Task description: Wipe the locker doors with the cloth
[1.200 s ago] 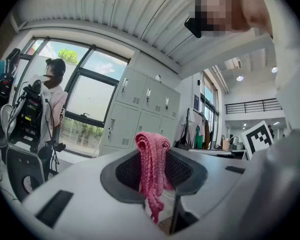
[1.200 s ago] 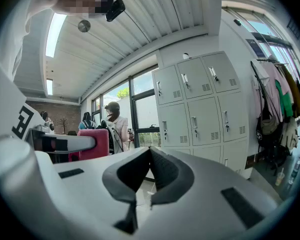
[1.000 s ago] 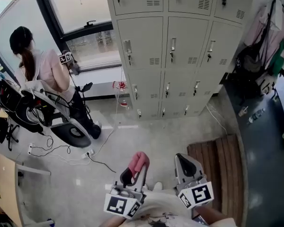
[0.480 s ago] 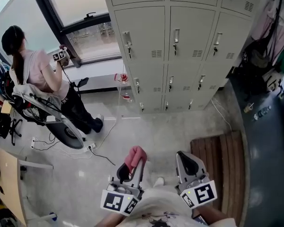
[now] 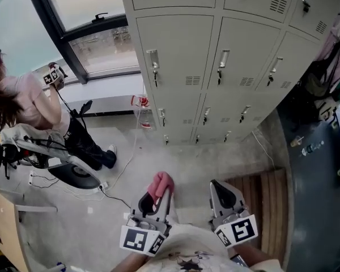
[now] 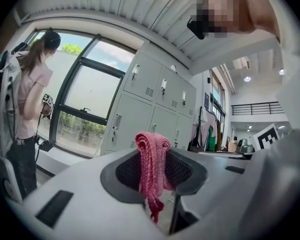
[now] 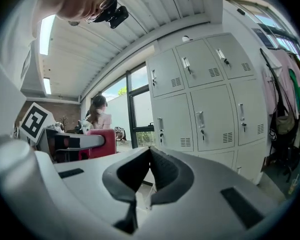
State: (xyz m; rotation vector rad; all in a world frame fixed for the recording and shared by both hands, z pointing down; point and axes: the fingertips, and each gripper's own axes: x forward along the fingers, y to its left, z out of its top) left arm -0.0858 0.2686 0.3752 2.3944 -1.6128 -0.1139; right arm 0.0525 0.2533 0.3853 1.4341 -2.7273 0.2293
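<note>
A pink knitted cloth (image 5: 160, 185) (image 6: 152, 160) sticks up from my left gripper (image 5: 157, 195) (image 6: 153, 170), whose jaws are shut on it. My right gripper (image 5: 224, 194) (image 7: 149, 159) is held beside it, jaws shut with nothing between them. Both hang low, close to my body, well short of the lockers. The grey locker doors (image 5: 218, 67) (image 6: 140, 106) (image 7: 210, 109) stand ahead in rows, each with a handle and a vent slot.
A person (image 5: 22, 103) with a gripper stands at the left by the window (image 5: 96, 44), near a chair (image 5: 56, 157) and floor cables (image 5: 122, 169). A wooden bench (image 5: 266, 203) lies at my right. Clothes and bags (image 5: 328, 78) hang right of the lockers.
The head view has tilted and come nearer to the lockers, which now fill more of the frame. Both grippers hold the same pose, the cloth still clamped in the left one.
</note>
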